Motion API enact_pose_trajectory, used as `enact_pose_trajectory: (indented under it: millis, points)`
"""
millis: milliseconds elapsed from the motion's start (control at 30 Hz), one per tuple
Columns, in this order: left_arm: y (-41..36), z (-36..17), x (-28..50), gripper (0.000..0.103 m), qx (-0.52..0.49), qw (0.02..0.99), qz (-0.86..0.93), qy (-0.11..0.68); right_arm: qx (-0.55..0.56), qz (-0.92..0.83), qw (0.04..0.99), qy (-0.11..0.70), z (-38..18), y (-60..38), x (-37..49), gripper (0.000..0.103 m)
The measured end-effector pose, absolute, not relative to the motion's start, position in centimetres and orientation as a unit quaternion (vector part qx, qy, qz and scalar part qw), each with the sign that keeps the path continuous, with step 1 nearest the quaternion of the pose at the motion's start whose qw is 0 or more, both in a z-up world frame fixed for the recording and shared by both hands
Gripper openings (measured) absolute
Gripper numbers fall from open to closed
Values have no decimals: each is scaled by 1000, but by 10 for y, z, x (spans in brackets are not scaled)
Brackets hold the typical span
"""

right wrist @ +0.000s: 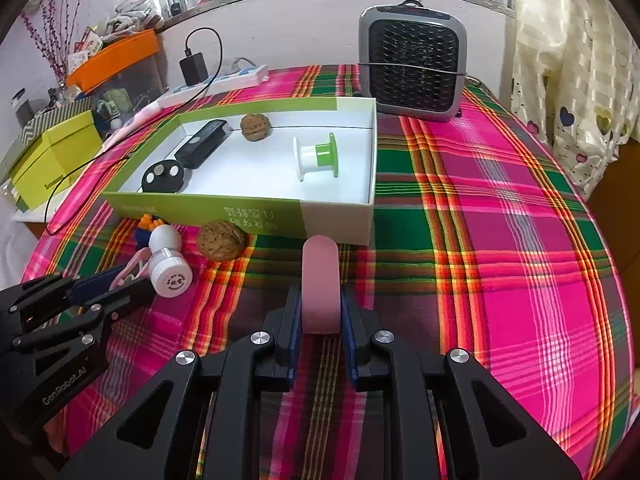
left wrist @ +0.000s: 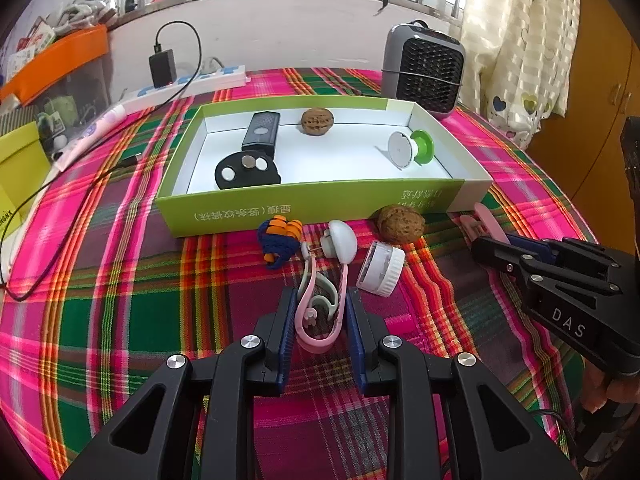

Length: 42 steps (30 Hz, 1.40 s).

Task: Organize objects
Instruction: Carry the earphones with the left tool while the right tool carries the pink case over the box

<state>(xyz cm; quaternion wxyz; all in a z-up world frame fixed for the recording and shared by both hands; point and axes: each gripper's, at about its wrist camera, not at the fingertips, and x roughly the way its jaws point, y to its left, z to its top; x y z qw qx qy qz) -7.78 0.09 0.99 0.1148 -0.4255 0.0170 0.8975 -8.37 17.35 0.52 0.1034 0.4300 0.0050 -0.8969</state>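
The left gripper clamps the pink loop; a white cap and walnut lie ahead, before the green box. The right gripper grips a pink piece facing that box.

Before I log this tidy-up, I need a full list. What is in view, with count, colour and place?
box: 1, green outside, white inside, mid-table
walnuts: 2, brown; one in box, one on cloth before it
remote: 1, black, in box
round case: 1, black, in box
spool: 1, green and white, in box
knitted toy: 1, blue and orange, before box
white bottle: 1, lying on cloth
heater: 1, grey, behind box
power strip: 1, white, far left
left hand-held gripper: around pink-green clip
right hand-held gripper: holding pink bar
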Motion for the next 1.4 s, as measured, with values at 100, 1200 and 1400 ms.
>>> enact_pose_trajectory:
  millis: [100,1200,1400]
  points:
    - [1,10,-78,22,-426,115,897,15,430,-896,108,7,5,172,-83,19]
    - [0,11,-79,22,-426,110,898,5,433,-893,124,7,5,168,-82,19]
    - [0,14,-77,22,-420,112,900,0,430,-893,133,8,7,165,-81,19]
